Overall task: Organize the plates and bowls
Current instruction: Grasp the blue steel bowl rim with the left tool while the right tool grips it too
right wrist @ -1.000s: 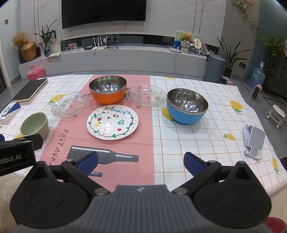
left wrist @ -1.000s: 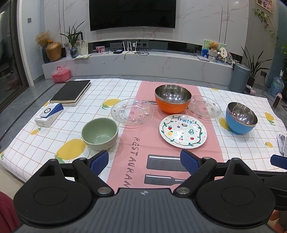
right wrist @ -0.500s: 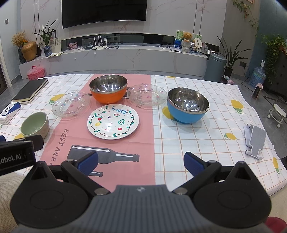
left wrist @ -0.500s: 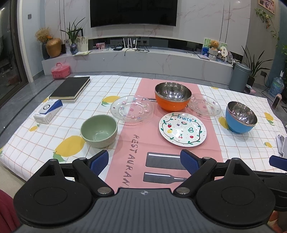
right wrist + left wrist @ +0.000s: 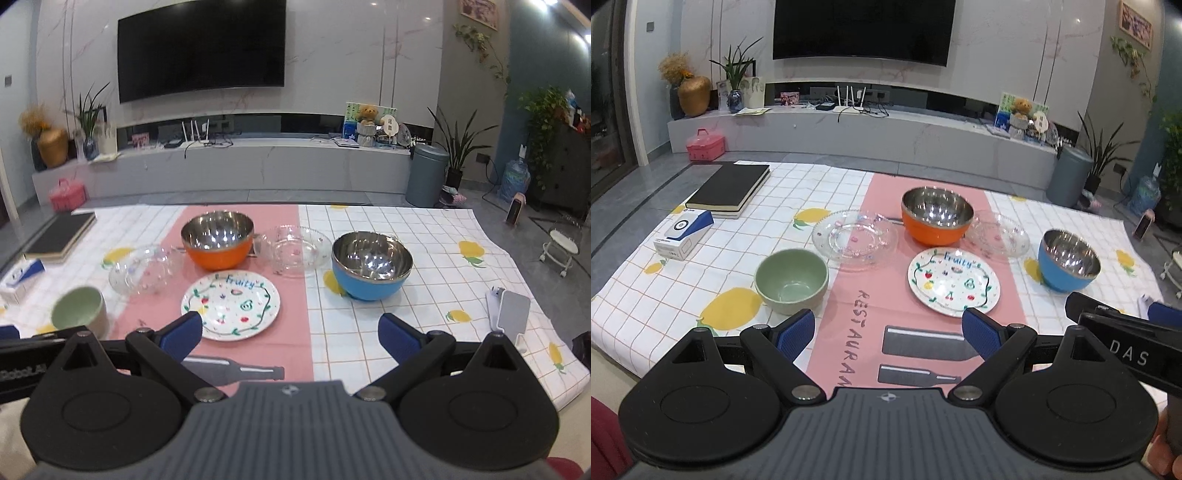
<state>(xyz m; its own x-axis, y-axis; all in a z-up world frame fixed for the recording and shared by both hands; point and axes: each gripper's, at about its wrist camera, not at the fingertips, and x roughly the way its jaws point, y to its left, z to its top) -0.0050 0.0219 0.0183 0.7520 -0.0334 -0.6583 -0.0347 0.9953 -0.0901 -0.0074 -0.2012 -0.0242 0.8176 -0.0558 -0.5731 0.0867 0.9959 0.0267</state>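
Observation:
On the tablecloth sit a green bowl (image 5: 791, 281) (image 5: 78, 311), an orange steel bowl (image 5: 937, 215) (image 5: 218, 239), a blue steel bowl (image 5: 1069, 265) (image 5: 371, 266), a white "Fruity" plate (image 5: 954, 281) (image 5: 230, 305) and two clear glass plates (image 5: 855, 239) (image 5: 999, 233), also in the right wrist view (image 5: 142, 273) (image 5: 295, 250). My left gripper (image 5: 888, 330) is open and empty, near the table's front edge, right of the green bowl. My right gripper (image 5: 290, 334) is open and empty, just in front of the white plate and blue bowl.
A black book (image 5: 729, 190) and a white-blue box (image 5: 683, 238) lie at the table's left. A white phone stand (image 5: 508, 310) lies at the right edge. The right gripper's body (image 5: 1126, 345) shows at the left wrist view's right side.
The right gripper has lifted and moved forward towards the dishes; it now shows larger in the left wrist view. The left gripper has shifted slightly. Both stay open.

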